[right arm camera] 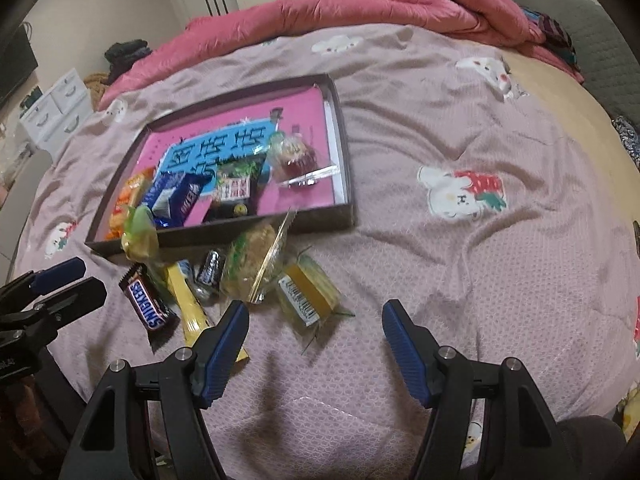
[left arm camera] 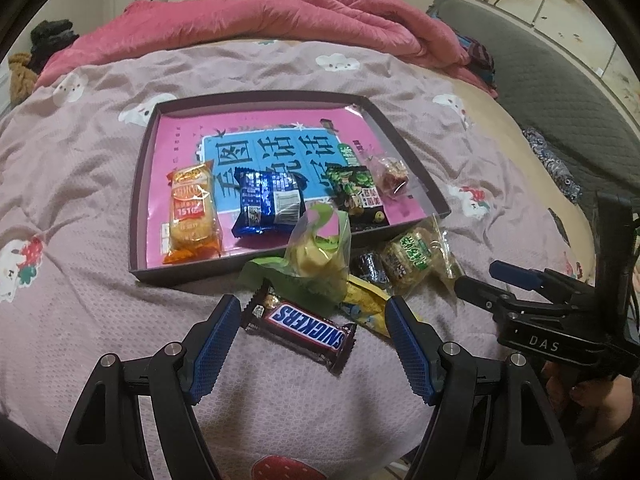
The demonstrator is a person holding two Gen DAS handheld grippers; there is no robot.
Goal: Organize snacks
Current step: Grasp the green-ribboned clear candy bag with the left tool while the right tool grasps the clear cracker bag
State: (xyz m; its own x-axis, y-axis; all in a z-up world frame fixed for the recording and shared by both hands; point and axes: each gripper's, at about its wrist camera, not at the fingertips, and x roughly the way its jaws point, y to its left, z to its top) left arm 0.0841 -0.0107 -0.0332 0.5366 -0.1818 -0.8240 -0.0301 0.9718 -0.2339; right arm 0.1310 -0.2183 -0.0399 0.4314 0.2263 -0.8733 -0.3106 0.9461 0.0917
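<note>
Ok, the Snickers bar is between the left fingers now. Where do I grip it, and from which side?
Grip the Snickers bar across its short width at mid-length, coming down from above with the left gripper. It lies flat on the bedspread, at a diagonal between the open fingers, so turn the wrist until the pads face its long edges. Avoid the crimped ends.

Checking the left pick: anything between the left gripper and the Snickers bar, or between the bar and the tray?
Gripper to bar: nothing. The left gripper is open with the Snickers bar between its fingers. Bar to tray: a green-and-yellow snack bag leans on the near rim, right in the straight path.
</note>
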